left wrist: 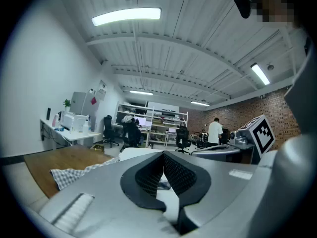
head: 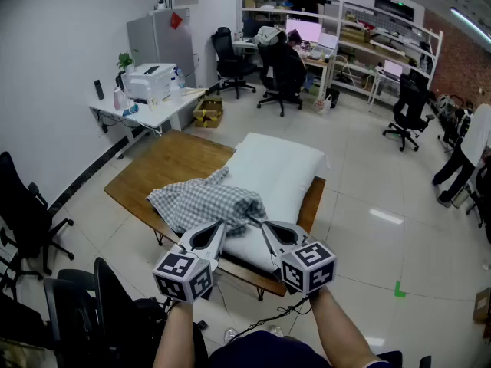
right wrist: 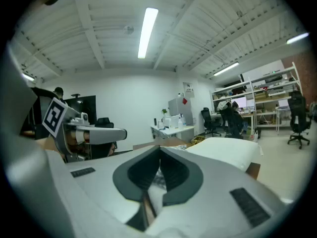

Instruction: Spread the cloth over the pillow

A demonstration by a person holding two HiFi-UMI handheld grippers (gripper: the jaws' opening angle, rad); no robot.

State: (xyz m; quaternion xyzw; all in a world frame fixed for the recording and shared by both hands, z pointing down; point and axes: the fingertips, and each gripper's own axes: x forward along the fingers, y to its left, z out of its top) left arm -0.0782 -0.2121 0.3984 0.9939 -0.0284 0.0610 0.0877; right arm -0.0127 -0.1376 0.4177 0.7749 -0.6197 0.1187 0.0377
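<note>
Left claw (head: pixel 221 227) and right claw (head: pixel 266 227): both shut, empty. Checked cloth (head: pixel 201 202) lies bunched just ahead, on the pillow (head: pixel 280 167). Recommend opening both, pinching separate corners, then drawing forward evenly.

Free room beside the pillow (head: pixel 278 176)
The table (head: pixel 163 165) left of the pillow is bare; the bunched cloth (head: pixel 203 202) blocks its near left corner.

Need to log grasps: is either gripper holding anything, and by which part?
Nothing is held: the left gripper and right gripper are both shut and empty.
</note>
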